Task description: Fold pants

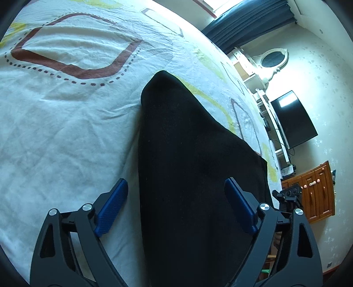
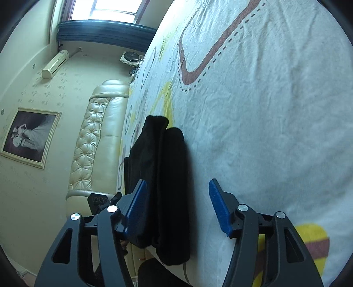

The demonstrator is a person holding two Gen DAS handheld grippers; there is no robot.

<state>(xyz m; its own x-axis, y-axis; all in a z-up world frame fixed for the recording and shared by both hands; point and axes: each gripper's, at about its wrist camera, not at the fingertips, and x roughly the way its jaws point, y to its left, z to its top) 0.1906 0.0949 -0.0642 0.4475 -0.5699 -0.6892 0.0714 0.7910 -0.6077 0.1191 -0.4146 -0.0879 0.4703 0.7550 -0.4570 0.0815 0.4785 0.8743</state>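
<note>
- Black pants (image 1: 187, 167) lying on bed sheet (image 1: 66, 132), folded into long narrow strip, far end tapering to rounded tip in left wrist view.
- Left gripper (image 1: 176, 207) spread wide, blue pads (image 1: 112, 207) either side of the strip; left pad over bare sheet, right pad over the black fabric near its right edge. No pinch visible, nothing clamped btwn pads.
- Right gripper (image 2: 177, 207) also spread apart; pants (image 2: 169, 187) sitting in the gap, nearer the left pad (image 2: 136, 207). Right pad over white sheet (image 2: 264, 132), clear of fabric. Left pad close against fabric edge, contact can't tell. Not pressing, no grip.
- In right wrist view fabric seen as stacked layers: thick rolled/folded edge on right, flatter layers to its left, near end hanging at mattress edge (bottom of frame).
- Sheet white w/ brown rounded-square outlines, dotted borders, yellow patches; wrinkled.
- Other gripper's black body visible at edge of each view: (image 1: 289, 196) and (image 2: 99, 201).
- Bkgd, left wrist view: dark curtain (image 1: 249, 24), oval mirror (image 1: 272, 58), dark TV screen (image 1: 293, 119), wooden cabinet (image 1: 313, 192).
- Bkgd, right wrist view: cream tufted headboard (image 2: 94, 143), framed photo (image 2: 28, 136), wall AC unit (image 2: 55, 64), window (image 2: 110, 8) (bright, overexposed).
</note>
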